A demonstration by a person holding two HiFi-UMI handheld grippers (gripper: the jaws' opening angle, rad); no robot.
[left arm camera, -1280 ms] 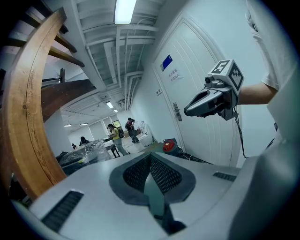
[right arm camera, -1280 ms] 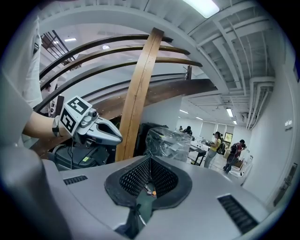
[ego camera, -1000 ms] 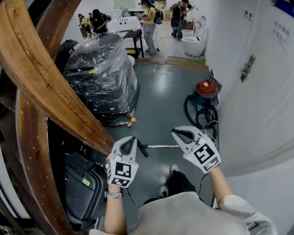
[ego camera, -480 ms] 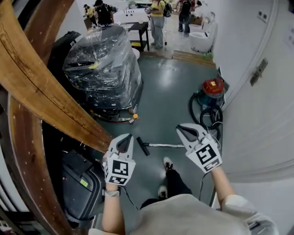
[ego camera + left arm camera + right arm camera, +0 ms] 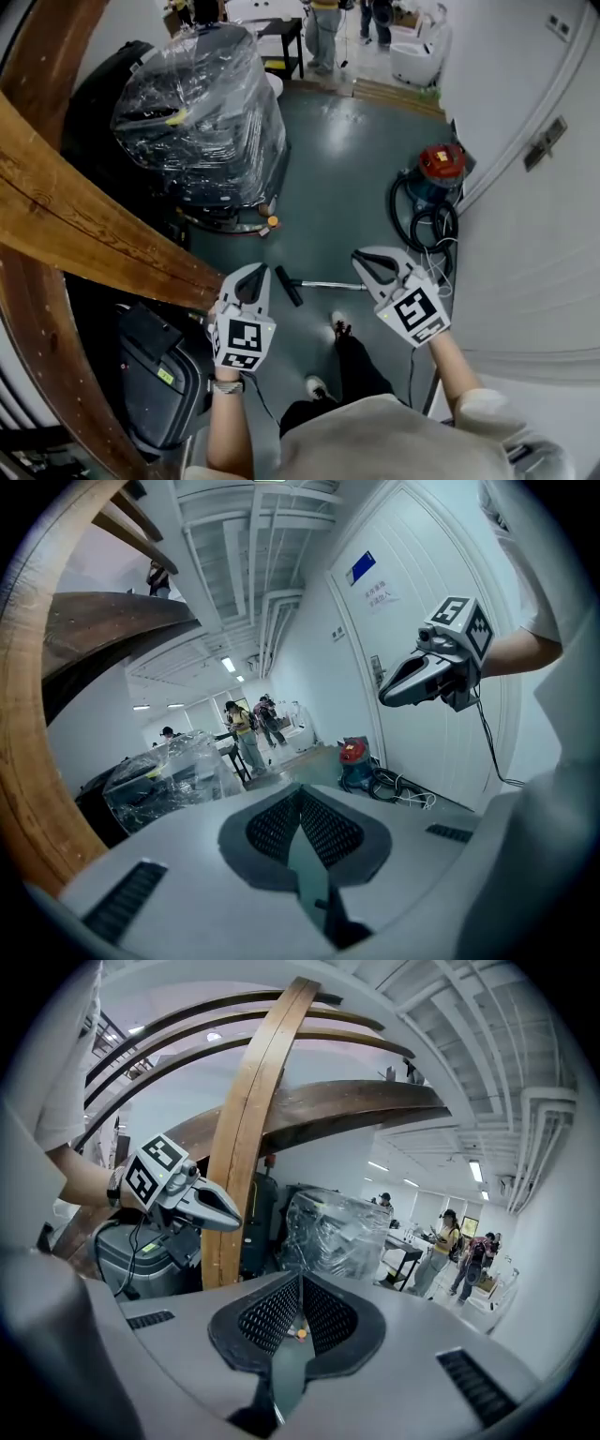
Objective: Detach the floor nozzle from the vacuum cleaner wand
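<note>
The vacuum wand point(image 5: 330, 285), a thin metal tube, lies on the grey floor with the black floor nozzle point(image 5: 288, 286) at its left end. A red vacuum cleaner point(image 5: 441, 165) with a coiled black hose point(image 5: 427, 223) stands by the right wall, also seen as the red vacuum cleaner point(image 5: 354, 754). My left gripper point(image 5: 257, 271) hovers just left of the nozzle, shut and empty. My right gripper point(image 5: 358, 256) hangs above the wand's right end, shut and empty. In each gripper view the jaws meet with nothing between them.
A plastic-wrapped machine point(image 5: 202, 112) stands at the back left. A curved wooden beam point(image 5: 94, 225) crosses the left side above a black case point(image 5: 155, 375). A white wall point(image 5: 525, 244) bounds the right. My feet point(image 5: 337, 326) stand just before the wand. People stand far back.
Both grippers have come forward and down as I stepped ahead. The wrapped machine and red vacuum now sit nearer in the head view. Both jaws stay shut.
</note>
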